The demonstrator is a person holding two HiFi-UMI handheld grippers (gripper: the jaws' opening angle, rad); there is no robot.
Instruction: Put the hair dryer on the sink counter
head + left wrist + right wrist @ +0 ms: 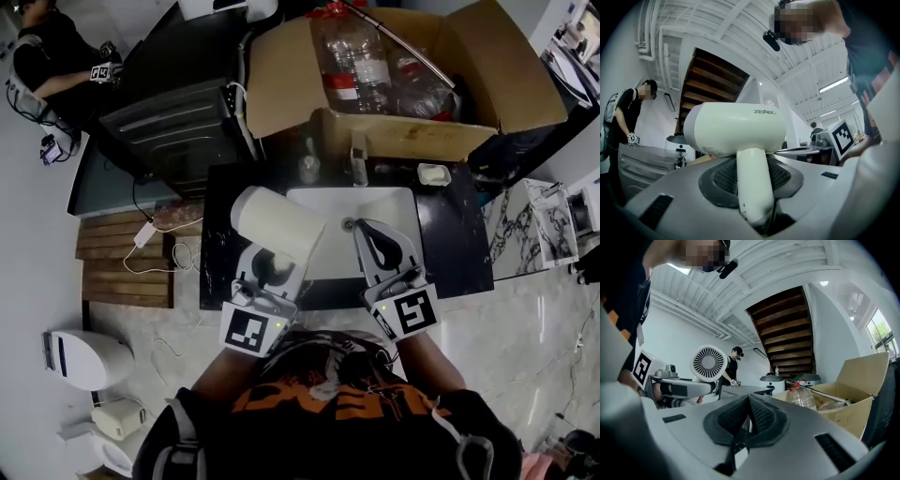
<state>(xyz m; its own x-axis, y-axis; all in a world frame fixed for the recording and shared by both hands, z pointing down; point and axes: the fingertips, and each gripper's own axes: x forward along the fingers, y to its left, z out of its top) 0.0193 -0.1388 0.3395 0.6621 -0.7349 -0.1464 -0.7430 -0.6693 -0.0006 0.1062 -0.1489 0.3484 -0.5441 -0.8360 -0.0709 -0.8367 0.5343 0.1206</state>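
Big cardboard box (525, 84) sits open behind the counter's back edge, with clear plastic bottles (352, 56) lying inside. In front of it is the black counter (455, 244), with the white sink (375, 211) sunk into its middle.

Over the sink's left rim, near the counter's front edge, is the cream hair dryer (277, 223). It is held up in the air, not set down. Its barrel lies crosswise on top of its handle, and the round intake grille faces across toward the right gripper.

The left gripper (267, 272) points away from the body toward the back edge, forearm reaching forward from the lower left. Its jaws are clamped on the dryer's handle (752, 187), pads pressing on both sides, with the barrel riding just above the fingertips.

The right gripper (373, 239) reaches out alongside it over the sink's front right part, forearm angled in from the lower right. Its jaws (749, 404) are pressed together with nothing between them.

A small faucet (359, 155) stands at the back edge, centred behind the sink.
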